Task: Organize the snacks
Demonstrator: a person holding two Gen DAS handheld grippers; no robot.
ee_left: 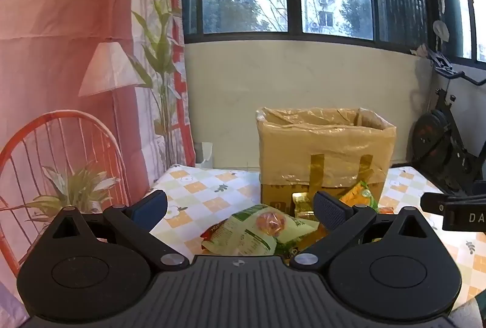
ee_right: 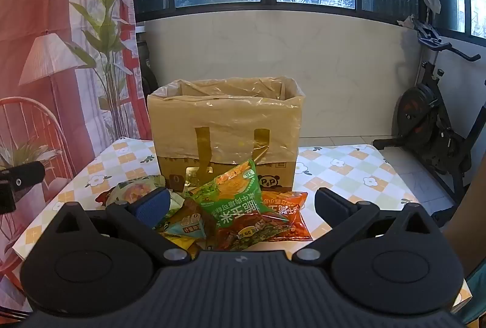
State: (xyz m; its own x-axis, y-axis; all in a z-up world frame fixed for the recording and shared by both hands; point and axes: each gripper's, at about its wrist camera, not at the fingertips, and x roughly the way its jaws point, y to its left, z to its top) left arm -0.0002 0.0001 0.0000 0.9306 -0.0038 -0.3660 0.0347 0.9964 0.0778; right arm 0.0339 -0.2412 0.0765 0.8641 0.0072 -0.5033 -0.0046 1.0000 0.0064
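A pile of snack packets lies on the checkered tablecloth in front of an open cardboard box (ee_left: 325,145) (ee_right: 226,127) lined with a plastic bag. In the left wrist view a pale green packet (ee_left: 258,230) lies closest, with an orange-green packet (ee_left: 360,196) behind it. My left gripper (ee_left: 240,211) hovers open above this pile, holding nothing. In the right wrist view a green packet (ee_right: 234,197) leans on an orange-red packet (ee_right: 285,215), with a small teal packet (ee_right: 186,229) beside them. My right gripper (ee_right: 241,206) is open over them, empty.
The table (ee_right: 349,173) ends at the right, where an exercise bike (ee_right: 431,127) stands on the floor. A printed curtain (ee_left: 76,54) hangs at the left. A wall and windows lie behind the box. The other gripper's tip shows at each view's edge (ee_left: 455,212) (ee_right: 18,182).
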